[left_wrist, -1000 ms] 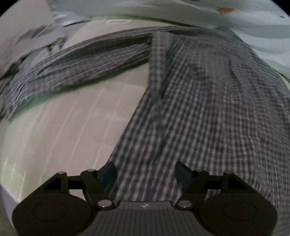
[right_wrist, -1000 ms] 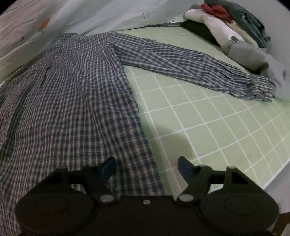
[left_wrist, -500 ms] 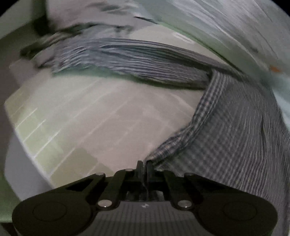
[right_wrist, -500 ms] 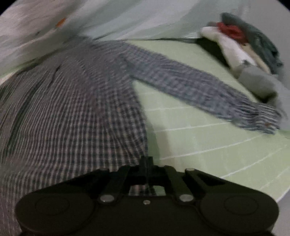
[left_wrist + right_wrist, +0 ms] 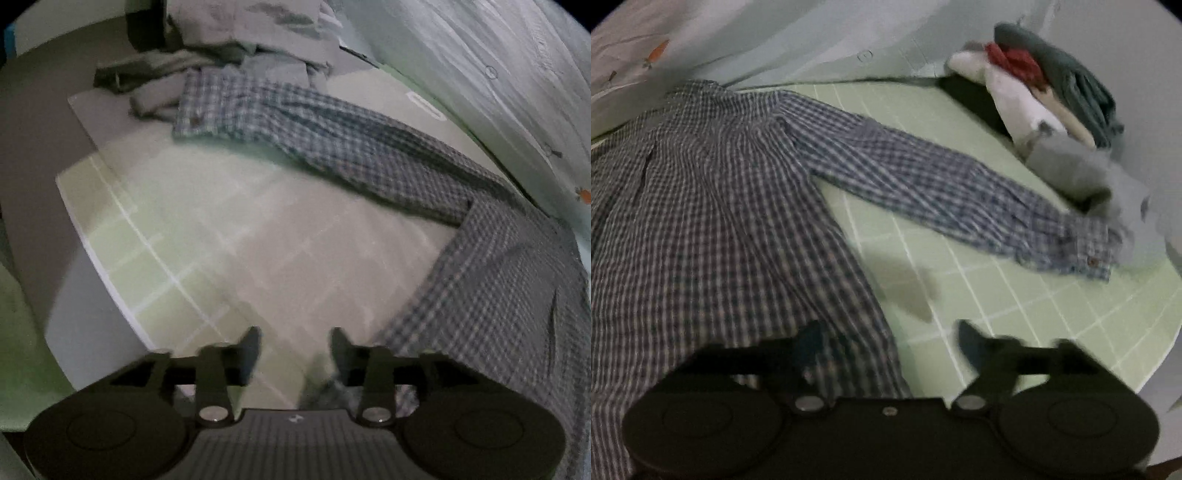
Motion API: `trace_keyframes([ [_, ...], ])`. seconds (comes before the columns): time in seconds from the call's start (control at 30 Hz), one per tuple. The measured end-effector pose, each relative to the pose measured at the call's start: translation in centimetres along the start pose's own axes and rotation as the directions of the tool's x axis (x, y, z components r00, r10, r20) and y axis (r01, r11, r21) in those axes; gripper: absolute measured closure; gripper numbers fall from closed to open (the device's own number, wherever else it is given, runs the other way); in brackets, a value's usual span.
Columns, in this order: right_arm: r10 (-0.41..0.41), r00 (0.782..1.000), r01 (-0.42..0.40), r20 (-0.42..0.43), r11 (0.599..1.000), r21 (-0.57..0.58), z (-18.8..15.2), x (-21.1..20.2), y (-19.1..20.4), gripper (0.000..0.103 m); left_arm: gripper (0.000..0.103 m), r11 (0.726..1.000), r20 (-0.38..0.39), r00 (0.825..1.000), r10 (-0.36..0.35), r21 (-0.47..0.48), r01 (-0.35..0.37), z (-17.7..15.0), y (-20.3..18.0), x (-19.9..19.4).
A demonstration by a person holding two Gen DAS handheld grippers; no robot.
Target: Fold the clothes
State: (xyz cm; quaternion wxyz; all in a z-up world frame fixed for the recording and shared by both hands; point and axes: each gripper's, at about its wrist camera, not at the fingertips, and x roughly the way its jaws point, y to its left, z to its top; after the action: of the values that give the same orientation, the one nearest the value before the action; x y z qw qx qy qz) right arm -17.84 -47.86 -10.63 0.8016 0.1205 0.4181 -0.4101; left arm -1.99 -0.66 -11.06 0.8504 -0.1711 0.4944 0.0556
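Lying flat on the green grid mat, the plaid shirt sits beneath both opening, empty claws: left claw, right claw.

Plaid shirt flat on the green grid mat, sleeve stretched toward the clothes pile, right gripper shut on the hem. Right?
Not quite: the right gripper is open, jaws opening, gripping nothing, as the right wrist view shows. The shirt does lie on the mat, sleeve toward the pile.

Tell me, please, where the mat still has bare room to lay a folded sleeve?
The green mat is bare between the shirt body and its outstretched sleeve, out to the near edge. Beyond the cuff it is crowded: the clothes pile sits there.
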Motion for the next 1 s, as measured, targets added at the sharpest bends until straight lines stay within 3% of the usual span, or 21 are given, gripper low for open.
trace_keyframes([
  [0.03, 0.001, 1.000, -0.001, 0.010, 1.000, -0.013, 0.3, 0.1, 0.5, 0.000, 0.034, 1.000, 0.013, 1.000, 0.013, 0.001, -0.013, 0.5, 0.1, 0.1],
  [0.2, 0.095, 0.995, -0.096, -0.029, 0.995, -0.013, 0.7, 0.8, 3.4, 0.000, 0.025, 0.999, 0.042, 0.998, 0.054, 0.004, -0.054, 3.7, 0.3, 1.7],
  [0.33, 0.079, 0.995, -0.083, -0.065, 0.995, -0.054, -0.1, 1.4, 6.3, 0.000, 0.021, 0.997, 0.063, 0.995, 0.078, 0.004, -0.078, 6.8, 0.5, 3.3],
  [0.7, 0.071, 0.994, -0.069, -0.081, 0.997, 0.028, 1.3, 2.4, 8.0, 0.000, 0.019, 0.990, 0.093, 0.988, 0.123, -0.074, -0.116, 13.6, 1.9, 7.8],
  [0.77, 0.079, 0.993, -0.076, -0.089, 0.996, 0.044, 1.5, 2.7, 8.1, 0.000, 0.034, 0.989, 0.100, 0.987, 0.122, -0.092, -0.113, 14.3, 2.1, 8.5],
  [0.83, 0.087, 0.992, -0.083, -0.093, 0.995, 0.052, 1.7, 2.9, 8.1, 0.000, 0.093, 0.989, 0.090, 0.989, 0.117, -0.097, -0.109, 14.7, 2.1, 8.9],
  [0.9, 0.091, 0.991, -0.087, -0.093, 0.995, 0.047, 1.8, 3.0, 8.3, 0.000, 0.094, 0.988, 0.091, 0.988, 0.127, -0.099, -0.118, 14.7, 1.7, 8.7],
  [1.0, 0.100, 0.991, -0.097, -0.090, 0.994, 0.041, 1.8, 3.1, 8.4, 0.000, 0.098, 0.991, 0.169, 0.976, 0.134, -0.017, -0.133, 14.6, -0.1, 7.0],
])
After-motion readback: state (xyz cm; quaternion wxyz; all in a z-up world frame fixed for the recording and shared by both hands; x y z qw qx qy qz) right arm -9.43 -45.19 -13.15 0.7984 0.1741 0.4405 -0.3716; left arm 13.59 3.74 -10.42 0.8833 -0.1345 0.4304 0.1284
